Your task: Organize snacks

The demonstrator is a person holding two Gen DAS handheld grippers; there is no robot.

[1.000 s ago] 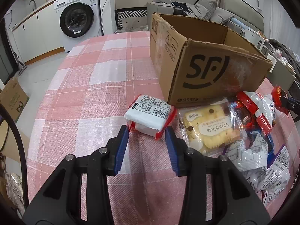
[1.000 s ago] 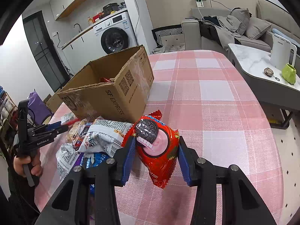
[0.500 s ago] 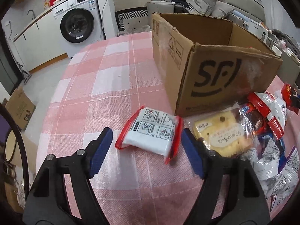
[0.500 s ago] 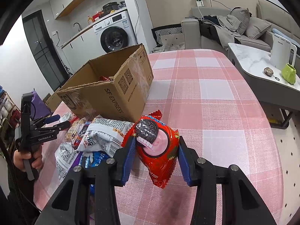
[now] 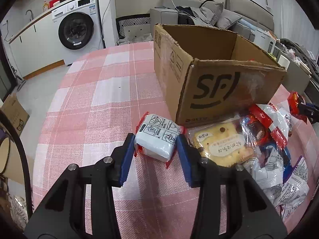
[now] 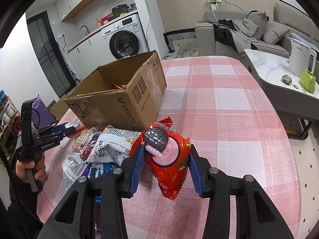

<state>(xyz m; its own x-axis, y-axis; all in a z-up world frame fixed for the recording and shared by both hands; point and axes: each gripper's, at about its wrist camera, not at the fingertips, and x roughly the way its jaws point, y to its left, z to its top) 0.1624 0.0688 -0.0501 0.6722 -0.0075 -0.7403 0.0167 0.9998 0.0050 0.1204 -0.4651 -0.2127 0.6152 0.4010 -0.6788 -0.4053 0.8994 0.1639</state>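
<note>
A white packet with red edges (image 5: 159, 131) lies on the pink checked tablecloth (image 5: 99, 109) beside the SF cardboard box (image 5: 219, 83). My left gripper (image 5: 156, 139) has its jaws closing on this packet, and the blue pads press its two sides. In the right wrist view, my right gripper (image 6: 166, 151) is shut on a red Oreo packet (image 6: 169, 159), held just above the cloth. The open box (image 6: 123, 99) stands behind it, with something red inside. A pile of snack bags (image 6: 111, 143) lies in front of the box, a yellow cake packet (image 5: 221, 145) among them.
A hand holds the left gripper (image 6: 59, 131) at the left of the right wrist view. To the right of the table stands a marble side table (image 6: 269, 65) with a white kettle (image 6: 301, 59) and a green cup (image 6: 308, 80). A washing machine (image 5: 76, 29) and sofa (image 6: 259, 31) are behind.
My left gripper opened wide, came forward around the white packet and closed on its sides. The right gripper and its red packet have not moved.
</note>
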